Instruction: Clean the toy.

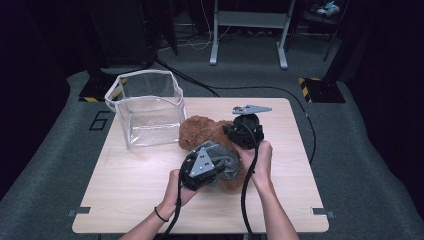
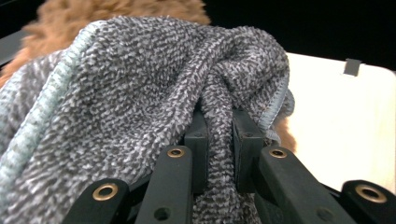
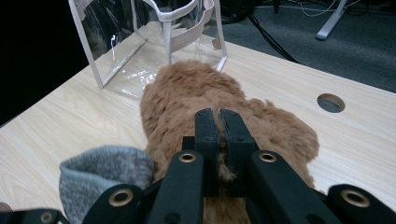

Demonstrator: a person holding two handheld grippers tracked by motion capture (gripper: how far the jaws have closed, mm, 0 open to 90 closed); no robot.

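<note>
Progress: early. Left gripper (image 2: 219,135) clamped on fold of grey cloth (image 2: 140,93); right gripper (image 3: 218,128) pinched tight on brown fur (image 3: 187,98). Both fabrics bunched mid-table, touching, cloth draped on fur's near side. Clear bag (image 1: 147,107) stands open just beyond fur, nothing inside. Judgement: packing is left, likely cloth first, then fur. Table (image 1: 280,210).

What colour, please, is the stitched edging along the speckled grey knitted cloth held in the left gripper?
Pale blue-green edging, clearest in the left gripper view.
</note>
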